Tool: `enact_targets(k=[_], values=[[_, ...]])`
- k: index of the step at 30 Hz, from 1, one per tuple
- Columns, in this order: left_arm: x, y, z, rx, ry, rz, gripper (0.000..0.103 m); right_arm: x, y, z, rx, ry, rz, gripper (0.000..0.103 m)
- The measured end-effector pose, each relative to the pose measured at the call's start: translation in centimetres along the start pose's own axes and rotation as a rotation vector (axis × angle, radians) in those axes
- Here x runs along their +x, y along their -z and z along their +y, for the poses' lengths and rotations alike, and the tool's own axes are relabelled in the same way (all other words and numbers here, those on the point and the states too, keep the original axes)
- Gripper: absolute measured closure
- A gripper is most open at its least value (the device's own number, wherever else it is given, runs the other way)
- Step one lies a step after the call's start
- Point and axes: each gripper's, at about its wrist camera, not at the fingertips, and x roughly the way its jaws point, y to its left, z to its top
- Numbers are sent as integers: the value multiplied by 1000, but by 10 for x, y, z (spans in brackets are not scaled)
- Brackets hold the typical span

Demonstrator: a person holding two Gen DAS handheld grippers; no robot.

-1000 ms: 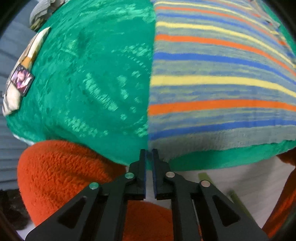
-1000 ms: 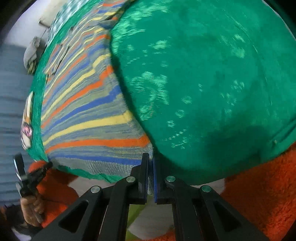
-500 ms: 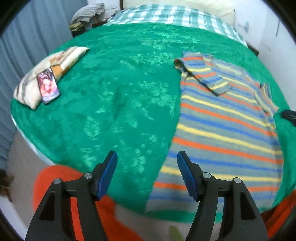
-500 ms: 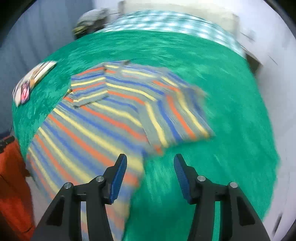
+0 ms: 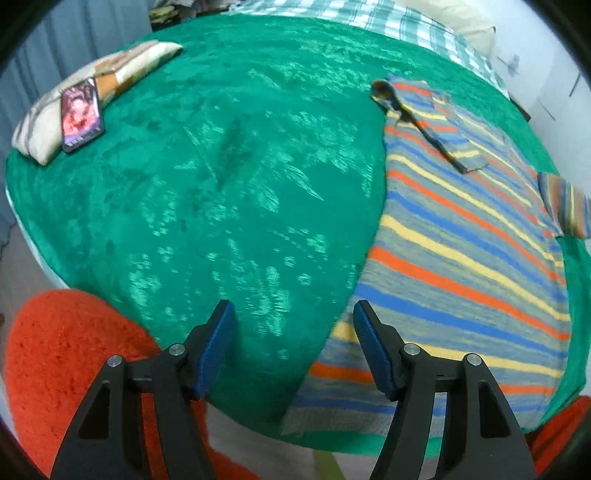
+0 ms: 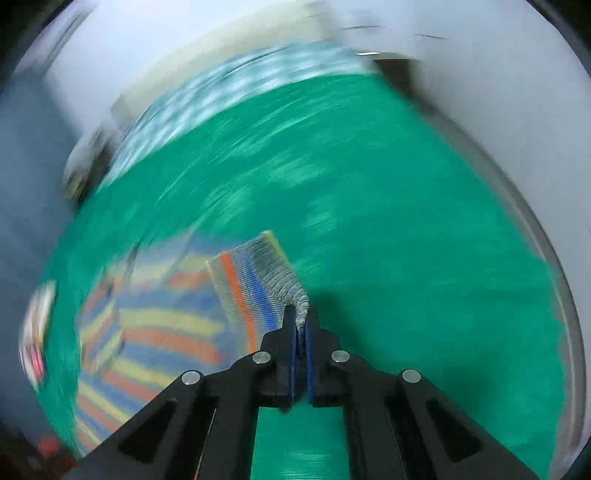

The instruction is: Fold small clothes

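A striped shirt [image 5: 461, 251] in grey, blue, orange and yellow lies flat on the green bedspread [image 5: 229, 177], its hem near the bed's front edge. One sleeve is folded in over the chest. My left gripper [image 5: 293, 328] is open and empty above the bed, left of the shirt's hem. My right gripper [image 6: 301, 317] is shut on the edge of the shirt's right sleeve [image 6: 255, 277] and holds it lifted off the bedspread [image 6: 369, 206]. The right wrist view is blurred by motion.
A phone [image 5: 80, 114] lies on a folded cloth [image 5: 110, 74] at the bed's far left. A checked blanket [image 5: 369, 18] and pillow are at the head. An orange fleece sleeve [image 5: 70, 369] is at the lower left.
Both grippers let go of the hem, opened and pulled back. The right gripper then moved to the right sleeve, shut on its edge and is lifting it. The left stays open.
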Motion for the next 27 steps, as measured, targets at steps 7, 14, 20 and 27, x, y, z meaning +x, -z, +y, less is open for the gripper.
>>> enact_targets(k=[7, 14, 20, 27], values=[[2, 6, -17, 68, -40, -4, 34, -6, -9, -106, 223, 137, 43, 99], [7, 5, -16, 65, -54, 11, 34, 9, 18, -128, 190, 303, 123, 100], [0, 8, -13, 66, -48, -16, 34, 14, 23, -109, 7, 344, 202, 67], [9, -3, -13, 36, -36, -11, 34, 19, -48, 8, -222, -117, 136, 49]])
